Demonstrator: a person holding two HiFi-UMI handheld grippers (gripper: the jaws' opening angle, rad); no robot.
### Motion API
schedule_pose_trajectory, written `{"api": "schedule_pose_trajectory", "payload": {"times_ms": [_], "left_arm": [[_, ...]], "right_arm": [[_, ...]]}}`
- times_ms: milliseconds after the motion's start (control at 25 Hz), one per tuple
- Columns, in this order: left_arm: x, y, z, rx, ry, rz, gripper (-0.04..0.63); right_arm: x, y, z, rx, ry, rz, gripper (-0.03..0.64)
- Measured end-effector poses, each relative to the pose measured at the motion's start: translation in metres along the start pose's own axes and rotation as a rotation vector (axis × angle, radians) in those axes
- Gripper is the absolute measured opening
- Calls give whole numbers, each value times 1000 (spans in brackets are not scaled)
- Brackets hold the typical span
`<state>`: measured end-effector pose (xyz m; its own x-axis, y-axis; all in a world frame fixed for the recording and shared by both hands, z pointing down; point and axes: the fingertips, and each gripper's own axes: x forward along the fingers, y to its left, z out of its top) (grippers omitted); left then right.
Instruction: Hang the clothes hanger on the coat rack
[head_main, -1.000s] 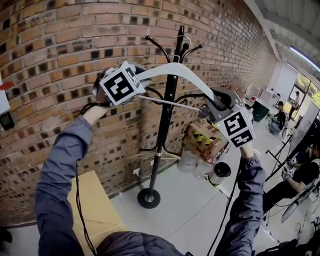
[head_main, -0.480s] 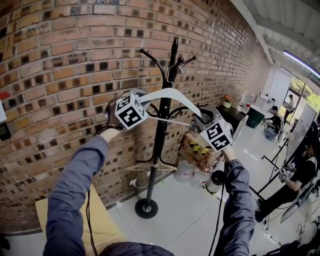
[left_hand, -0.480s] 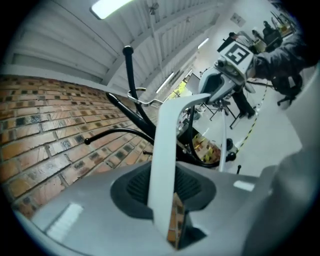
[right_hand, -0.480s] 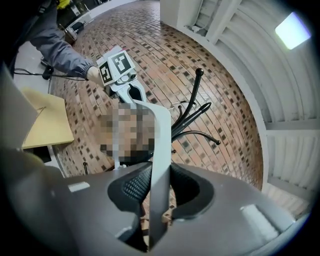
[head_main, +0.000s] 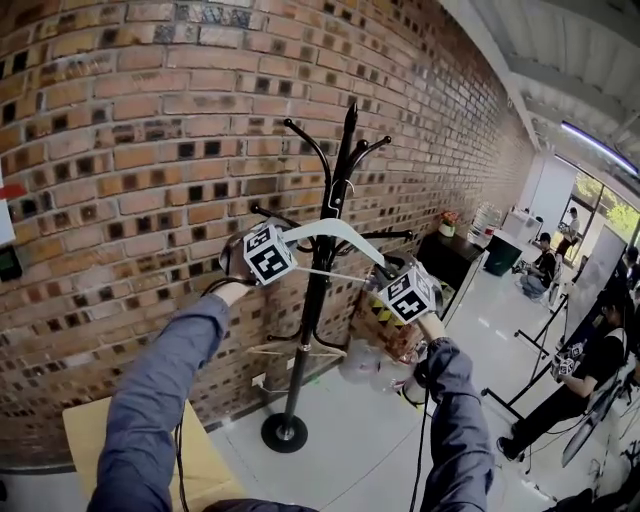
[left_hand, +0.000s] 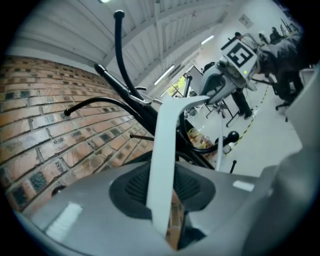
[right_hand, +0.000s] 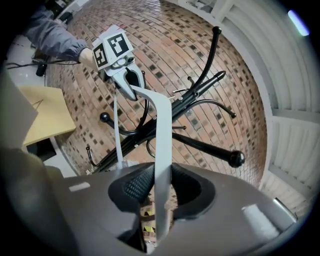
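A white clothes hanger (head_main: 335, 232) is held level in front of the black coat rack (head_main: 318, 290), just below its upper arms. My left gripper (head_main: 290, 243) is shut on the hanger's left end (left_hand: 167, 140), the white arm pinched between its pads. At the other end, my right gripper (head_main: 385, 270) has the white arm (right_hand: 161, 135) between its pads, which touch it while the jaws are closing. The metal hook (head_main: 340, 190) lies close against the pole. I cannot tell whether it rests on an arm.
A brick wall (head_main: 150, 150) stands right behind the rack. A wooden hanger (head_main: 300, 348) hangs low on the pole above the round base (head_main: 285, 432). A tan board (head_main: 120, 440) is at lower left, a taped cardboard box (head_main: 385, 320) to the right. People (head_main: 545, 260) sit far right.
Both grippers have sunk with the hanger, from near the rack's top to below its upper arms. The grip on both ends looks unchanged.
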<state>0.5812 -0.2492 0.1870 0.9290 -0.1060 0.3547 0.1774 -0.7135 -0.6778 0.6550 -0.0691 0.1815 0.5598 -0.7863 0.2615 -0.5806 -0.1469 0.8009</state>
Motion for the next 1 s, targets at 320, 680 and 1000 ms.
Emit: {"api": "schedule_pose_trajectory", "payload": {"times_ms": [320,680,1000], "left_arm": [[-3,6,-10,29,-20,78,137],[-57,0,-29,-120,-163,139,235],[-149,-105,-114,-294,-188,135,238]], "right_arm": [[-34,-28,-39,147,32,-191,166],[-119,84,-1,129,-144,-205,166],[-189,261,7,423,-268,-24,166]]}}
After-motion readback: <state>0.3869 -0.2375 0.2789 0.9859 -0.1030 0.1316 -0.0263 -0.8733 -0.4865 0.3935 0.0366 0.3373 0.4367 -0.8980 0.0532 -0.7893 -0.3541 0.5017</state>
